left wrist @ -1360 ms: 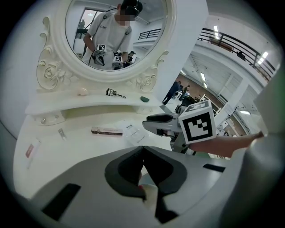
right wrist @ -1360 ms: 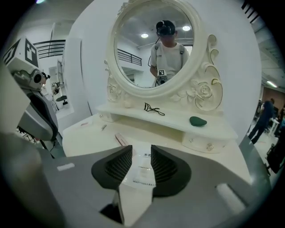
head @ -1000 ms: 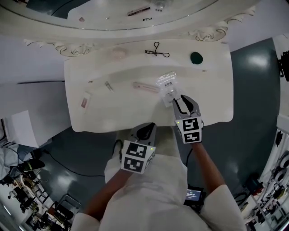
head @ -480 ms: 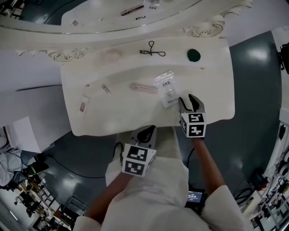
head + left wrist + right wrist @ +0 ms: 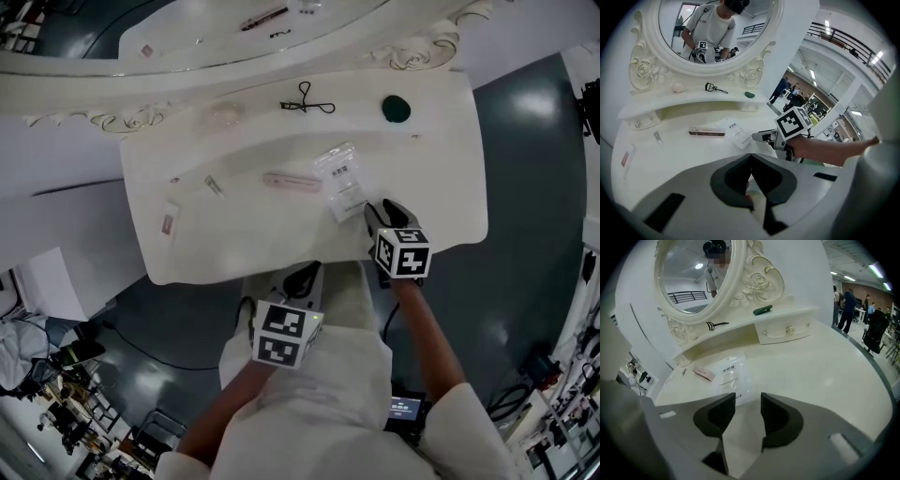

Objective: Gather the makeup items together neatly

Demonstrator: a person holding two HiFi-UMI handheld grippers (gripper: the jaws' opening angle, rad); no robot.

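Observation:
Two clear labelled packets (image 5: 339, 183) (image 5: 731, 373) lie on the white vanity top (image 5: 262, 234), with a slim pink box (image 5: 291, 181) (image 5: 707, 131) just left of them. Further left are a small sachet (image 5: 215, 186) and a pink-and-white sachet (image 5: 169, 221). My right gripper (image 5: 380, 213) (image 5: 747, 399) hovers just behind the packets' near corner; its jaws have just been opening and nothing is between them. My left gripper (image 5: 302, 274) (image 5: 750, 157) hangs in front of the table's front edge, its pads together and empty.
On the raised back shelf lie a black eyelash curler (image 5: 305, 101), a dark green item (image 5: 396, 109) and a pale pink puff (image 5: 223, 114). An ornate mirror (image 5: 715, 28) stands behind. A small drawer (image 5: 785, 331) sits under the shelf at the right.
My right gripper has drawn back from the clear packets toward the front edge, sunk and rolled; the packets stay on the table. The left gripper has kept still.

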